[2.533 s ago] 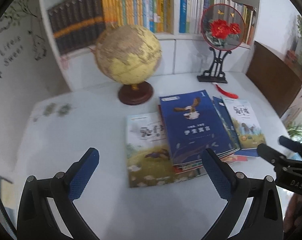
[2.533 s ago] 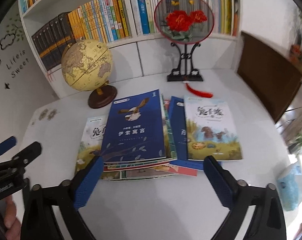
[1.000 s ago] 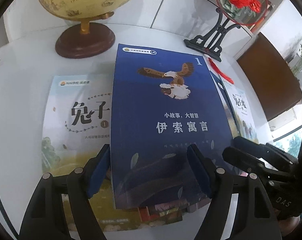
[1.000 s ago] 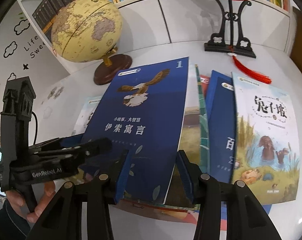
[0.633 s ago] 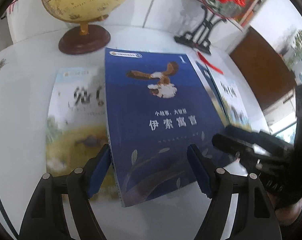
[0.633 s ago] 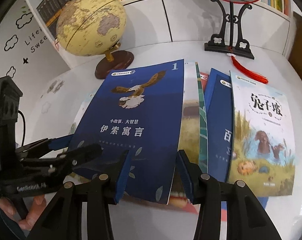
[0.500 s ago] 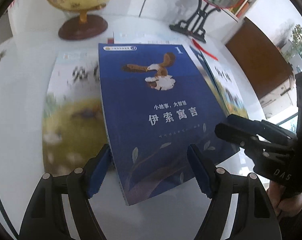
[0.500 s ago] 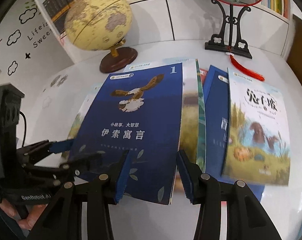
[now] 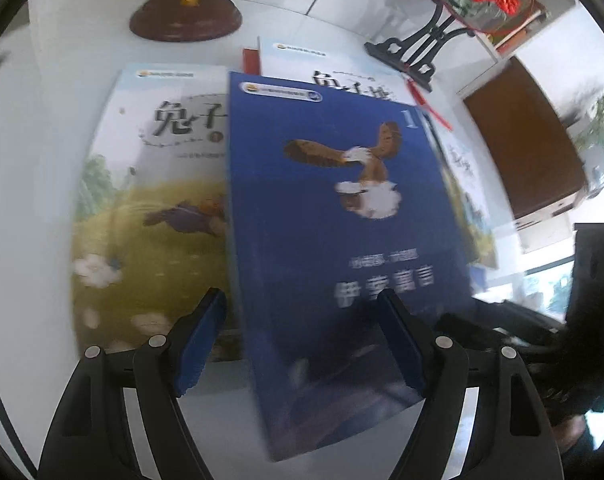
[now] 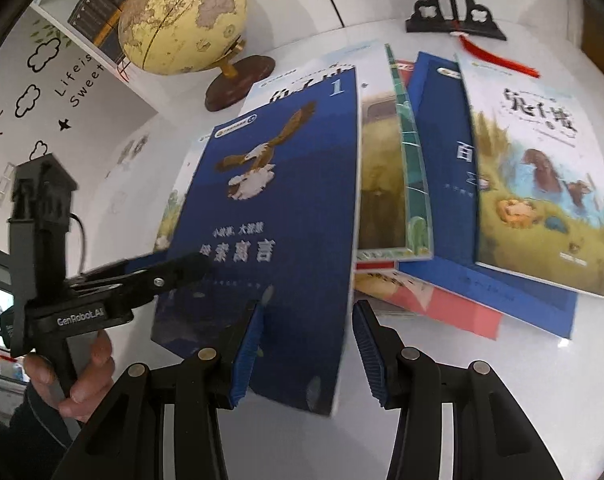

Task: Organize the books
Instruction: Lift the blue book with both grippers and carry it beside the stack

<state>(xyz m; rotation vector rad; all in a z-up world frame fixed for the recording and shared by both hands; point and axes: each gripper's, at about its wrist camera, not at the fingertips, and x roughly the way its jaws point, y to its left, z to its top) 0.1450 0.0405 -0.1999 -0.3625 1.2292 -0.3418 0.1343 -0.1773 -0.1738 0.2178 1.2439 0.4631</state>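
The blue eagle book hangs tilted above the white table, off the pile. My right gripper is shut on its lower right corner, with the left pad over the cover and the right pad at the edge. My left gripper stands open astride the book's left edge. Its left pad is off the book and its right finger lies over the cover. A pale rabbit book lies flat to the left, partly under the blue book.
The pile to the right holds a green-edged book, a dark blue one, a rabbit book and a red one. A globe and a fan stand are behind. A hand grips the left tool.
The blue book has come off the pile toward me and stays fixed in my right gripper. In the left wrist view it has turned a little between the jaws. Neither opening has changed.
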